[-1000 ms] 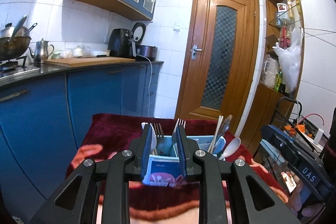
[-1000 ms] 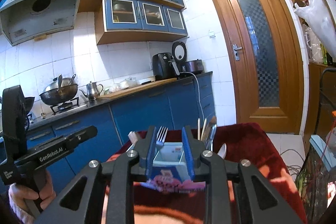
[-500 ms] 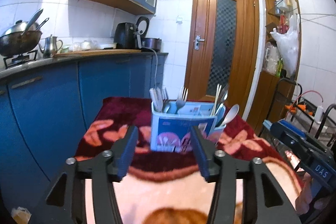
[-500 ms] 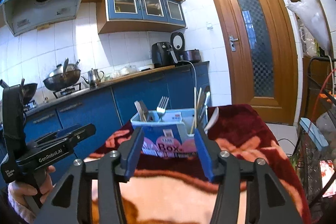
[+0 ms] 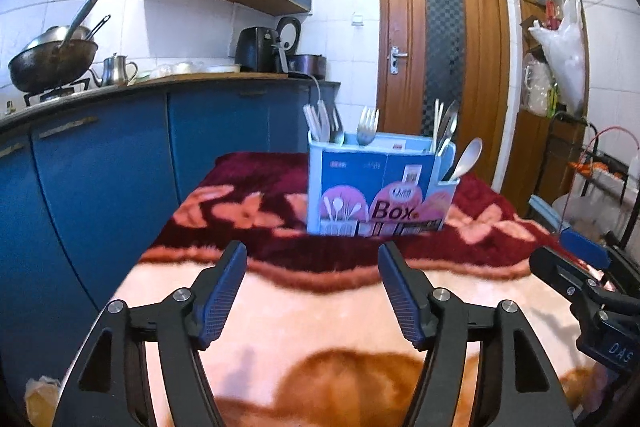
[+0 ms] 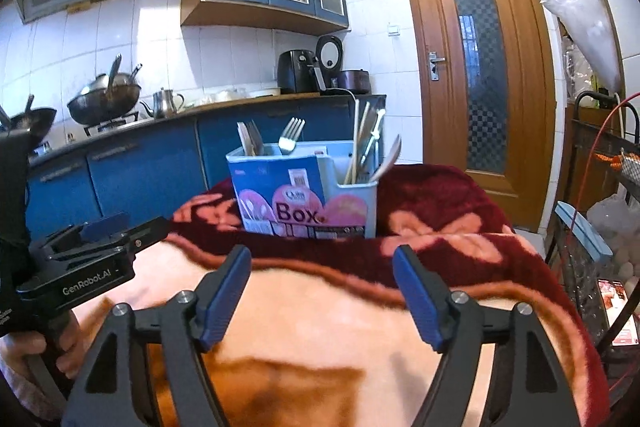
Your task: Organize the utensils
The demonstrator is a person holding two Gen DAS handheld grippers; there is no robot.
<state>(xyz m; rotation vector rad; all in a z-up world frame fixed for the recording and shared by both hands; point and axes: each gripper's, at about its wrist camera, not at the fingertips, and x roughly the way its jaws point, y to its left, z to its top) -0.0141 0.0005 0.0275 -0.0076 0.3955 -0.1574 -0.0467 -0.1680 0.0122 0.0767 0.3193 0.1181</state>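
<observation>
Both tools, left tool (image 5: 312, 269) and right tool (image 6: 322, 273), hold nothing, jaws apart. Utensil box (image 5: 378, 191) stands on the blanket-covered bench (image 5: 320, 307), forks, spoons, chopsticks sorted inside; task appears finished.

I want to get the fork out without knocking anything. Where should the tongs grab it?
Grab the fork just under its tines, where the neck shows above the box rim. Come straight down from above with the right tongs: it stands nearly upright, tines up, with clear space around it, so it probably lifts straight out.
</observation>
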